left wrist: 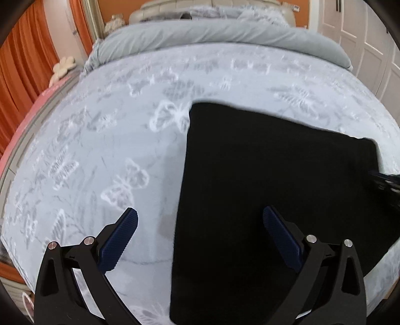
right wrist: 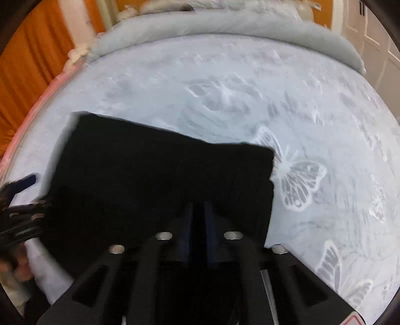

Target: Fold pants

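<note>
Black pants (left wrist: 275,187), folded into a rough rectangle, lie flat on a bed (left wrist: 100,150) covered in pale blue butterfly-print bedding. The left tool (left wrist: 200,220) hovers over the pants' left edge, fingers spread wide apart, holding nothing. The right tool (right wrist: 198,212), fingers drawn together, sits over the pants' near edge; whether cloth is pinched cannot be told.

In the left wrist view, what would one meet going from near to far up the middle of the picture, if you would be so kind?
Left gripper → black pants → butterfly bedspread → rolled grey duvet → headboard.
</note>
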### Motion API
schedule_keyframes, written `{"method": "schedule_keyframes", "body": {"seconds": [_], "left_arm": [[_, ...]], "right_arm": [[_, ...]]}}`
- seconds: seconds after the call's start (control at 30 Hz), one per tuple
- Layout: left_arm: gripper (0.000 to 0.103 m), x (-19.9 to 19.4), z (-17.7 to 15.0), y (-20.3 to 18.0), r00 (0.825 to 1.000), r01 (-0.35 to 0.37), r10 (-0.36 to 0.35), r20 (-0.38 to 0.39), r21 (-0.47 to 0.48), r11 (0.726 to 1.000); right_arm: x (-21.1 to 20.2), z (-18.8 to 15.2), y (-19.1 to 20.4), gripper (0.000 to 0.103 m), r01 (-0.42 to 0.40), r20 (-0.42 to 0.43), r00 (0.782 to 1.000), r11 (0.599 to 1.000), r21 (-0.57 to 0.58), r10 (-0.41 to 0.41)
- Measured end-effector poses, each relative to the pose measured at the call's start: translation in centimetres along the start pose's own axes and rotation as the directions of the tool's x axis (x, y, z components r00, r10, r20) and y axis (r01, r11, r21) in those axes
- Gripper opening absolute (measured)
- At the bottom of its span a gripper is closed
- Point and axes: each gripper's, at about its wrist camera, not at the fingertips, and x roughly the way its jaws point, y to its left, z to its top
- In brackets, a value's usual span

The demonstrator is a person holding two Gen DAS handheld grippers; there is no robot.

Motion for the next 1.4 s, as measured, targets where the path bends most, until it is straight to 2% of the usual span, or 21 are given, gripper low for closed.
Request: {"method": "schedule_keyframes", "body": {"seconds": [0.07, 0.13, 0.2, 0.23, 0.27, 0.33, 0.37, 0.43, 0.5, 0.6, 0.63, 0.67, 0.7, 0.77, 0.9, 1.0, 1.13, 1.2, 1.3, 1.37, 1.4], "left_arm": [[0.098, -0.3, -0.1, 0.2, 1.0, -0.004, 0.004, 0.006, -0.009, 1.0], [0.098, -0.9, -0.1, 0.3, 1.0, 0.005, -0.005, 0.016, -0.009, 1.0], [0.098, -1.6, -0.1, 0.5, 0.999, 0.023, -0.023, 0.029, -0.009, 1.0], [0.098, -1.7, -0.2, 0.4, 0.999, 0.022, -0.022, 0.033, -0.004, 1.0], [0.098, -2.0, -0.3, 0.4, 0.999, 0.02, -0.02, 0.037, 0.001, 1.0], [0.098, -2.4, -0.5, 0.7, 0.999, 0.023, -0.024, 0.041, 0.005, 1.0], [0.098, -2.5, -0.6, 0.9, 0.999, 0.028, -0.028, 0.042, 0.004, 1.0], [0.098, -2.6, -0.7, 1.4, 0.999, 0.025, -0.025, 0.045, 0.002, 1.0], [0.098, -2.7, -0.9, 1.7, 0.999, 0.017, -0.017, 0.046, 0.004, 1.0], [0.098, -2.8, -1.2, 1.9, 0.999, 0.014, -0.014, 0.044, 0.003, 1.0], [0.098, -2.8, -1.2, 1.9, 0.999, 0.015, -0.015, 0.045, 0.009, 1.0], [0.098, -2.9, -1.3, 1.8, 0.999, 0.01, -0.011, 0.046, 0.015, 1.0], [0.098, -2.9, -1.3, 1.8, 0.999, 0.007, -0.008, 0.046, 0.019, 1.0], [0.098, -2.9, -1.5, 1.8, 0.999, 0.005, -0.006, 0.045, 0.022, 1.0], [0.098, -2.9, -1.5, 1.9, 0.999, -0.001, 0.001, 0.041, 0.011, 1.0], [0.098, -3.4, -1.0, 2.8, 0.995, -0.075, 0.076, 0.068, -0.017, 0.997], [0.098, -4.3, 0.2, 6.1, 0.986, -0.128, 0.139, 0.095, -0.117, 0.985], [0.098, -4.6, 0.7, 8.6, 0.983, -0.139, 0.158, 0.089, -0.189, 0.972], [0.098, -5.0, 0.9, 11.1, 0.984, -0.131, 0.157, 0.088, -0.244, 0.961], [0.098, -5.1, 0.7, 11.9, 0.986, -0.116, 0.142, 0.091, -0.25, 0.961], [0.098, -5.2, 0.6, 12.0, 0.986, -0.113, 0.138, 0.09, -0.243, 0.963]], "right_arm": [[-1.7, 0.7, 0.2, 0.009, -0.02, 0.031, 0.999, 0.999, 0.048, 0.019], [-4.1, 0.5, 2.2, 0.012, -0.055, 0.086, 0.995, 0.998, -0.018, 0.056], [-4.8, -0.7, 3.7, 0.012, -0.073, 0.056, 0.995, 0.995, -0.073, 0.077], [-4.6, -1.8, 4.0, 0.012, -0.079, 0.011, 0.997, 0.992, -0.097, 0.081], [-4.5, -3.0, 3.8, 0.012, -0.078, -0.034, 0.997, 0.992, -0.104, 0.074], [-5.0, -4.2, 2.7, 0.011, -0.071, -0.047, 0.997, 0.992, -0.101, 0.066], [-5.0, -4.7, 2.0, 0.003, -0.063, -0.049, 0.997, 0.993, -0.101, 0.058], [-4.1, -5.7, -0.5, 0.0, -0.114, -0.075, 0.991, 0.993, -0.031, 0.111], [-4.5, -5.5, -1.3, 0.0, -0.151, -0.058, 0.987, 0.988, 0.023, 0.152], [-7.1, -6.2, 1.2, 0.006, -0.132, -0.011, 0.991, 0.987, -0.094, 0.132], [-6.4, -6.9, 1.5, 0.005, -0.134, -0.045, 0.991, 0.985, -0.108, 0.13], [-5.1, -7.5, 1.8, 0.0, -0.092, -0.099, 0.992, 0.987, -0.132, 0.079], [-4.3, -7.7, 2.0, 0.0, -0.075, -0.123, 0.991, 0.986, -0.152, 0.056], [-5.1, -7.3, 2.3, 0.002, -0.084, -0.095, 0.993, 0.986, -0.144, 0.07], [-7.9, -5.7, 2.9, 0.008, -0.155, 0.032, 0.987, 0.982, -0.112, 0.159], [-8.4, -3.6, 4.9, 0.008, -0.216, 0.105, 0.968, 0.971, -0.106, 0.227], [-6.8, 0.6, 8.2, 0.008, -0.234, 0.143, 0.956, 0.959, -0.158, 0.257], [-5.0, 2.4, 10.1, 0.008, -0.211, 0.129, 0.963, 0.958, -0.196, 0.238], [0.1, 4.6, 12.8, 0.008, -0.18, 0.073, 0.977, 0.96, -0.213, 0.199], [6.5, 5.1, 13.3, 0.007, -0.168, -0.046, 0.986, 0.971, -0.171, 0.163], [7.6, 5.2, 13.2, 0.004, -0.167, -0.054, 0.986, 0.973, -0.158, 0.16]]}}
